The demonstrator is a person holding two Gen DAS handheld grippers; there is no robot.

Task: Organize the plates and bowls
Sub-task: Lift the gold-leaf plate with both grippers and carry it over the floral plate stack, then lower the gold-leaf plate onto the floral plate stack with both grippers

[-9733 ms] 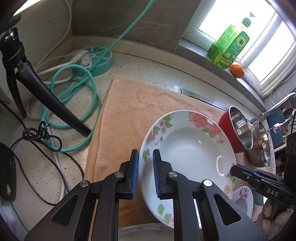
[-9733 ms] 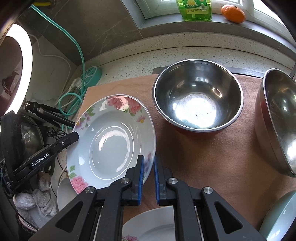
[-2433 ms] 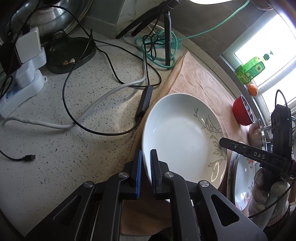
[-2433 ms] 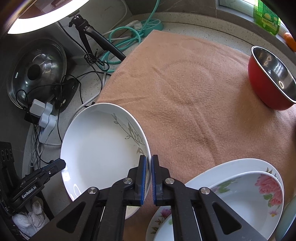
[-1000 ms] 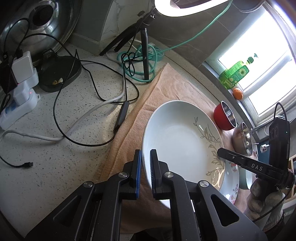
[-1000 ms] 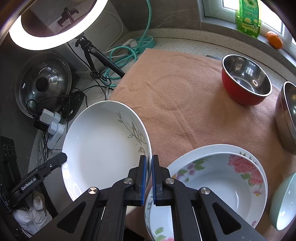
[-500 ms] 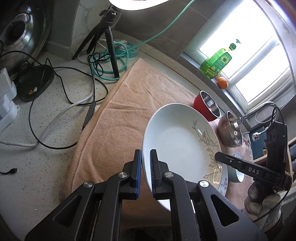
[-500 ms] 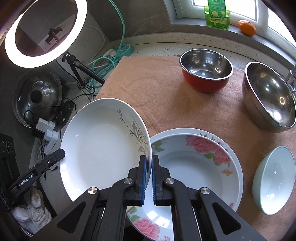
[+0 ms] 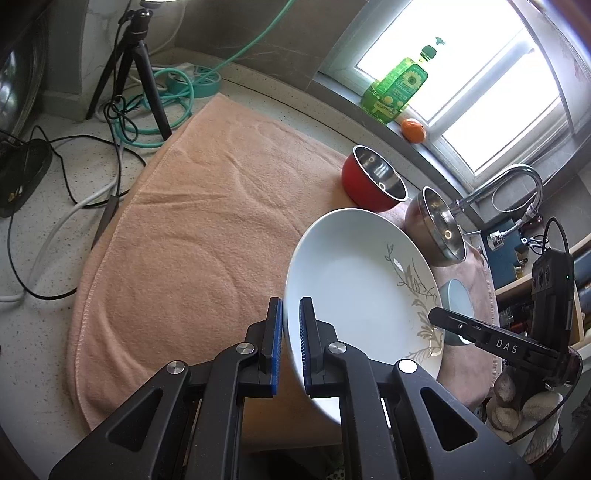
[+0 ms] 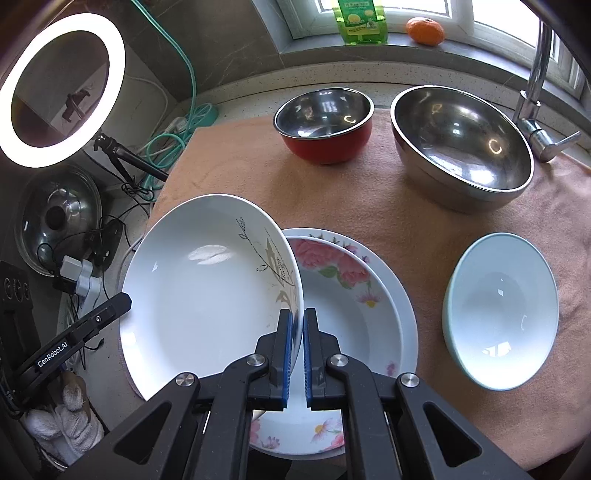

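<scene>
Both grippers hold one white plate with a grey leaf print (image 9: 354,291) (image 10: 210,288) by opposite rims, tilted above the towel. My left gripper (image 9: 291,347) is shut on its near rim. My right gripper (image 10: 298,350) is shut on its right rim. Under and to the right of it lies a rose-pattern plate (image 10: 354,314) stacked on another white plate. A red bowl with steel inside (image 10: 325,122) (image 9: 373,181), a large steel bowl (image 10: 461,144) (image 9: 439,229) and a pale blue bowl (image 10: 502,310) (image 9: 456,295) stand on the towel.
A peach towel (image 9: 192,229) covers the counter. Cables, a tripod (image 9: 147,74) and a teal power strip (image 9: 199,79) lie at the left. A ring light (image 10: 55,88) and a pot lid (image 10: 55,218) stand left. A faucet (image 10: 535,92), soap bottle (image 10: 360,18) and orange (image 10: 424,31) line the window.
Both grippers have carried the leaf plate to the right, from over the cables to partly over the rose-pattern stack. Both stay shut on it.
</scene>
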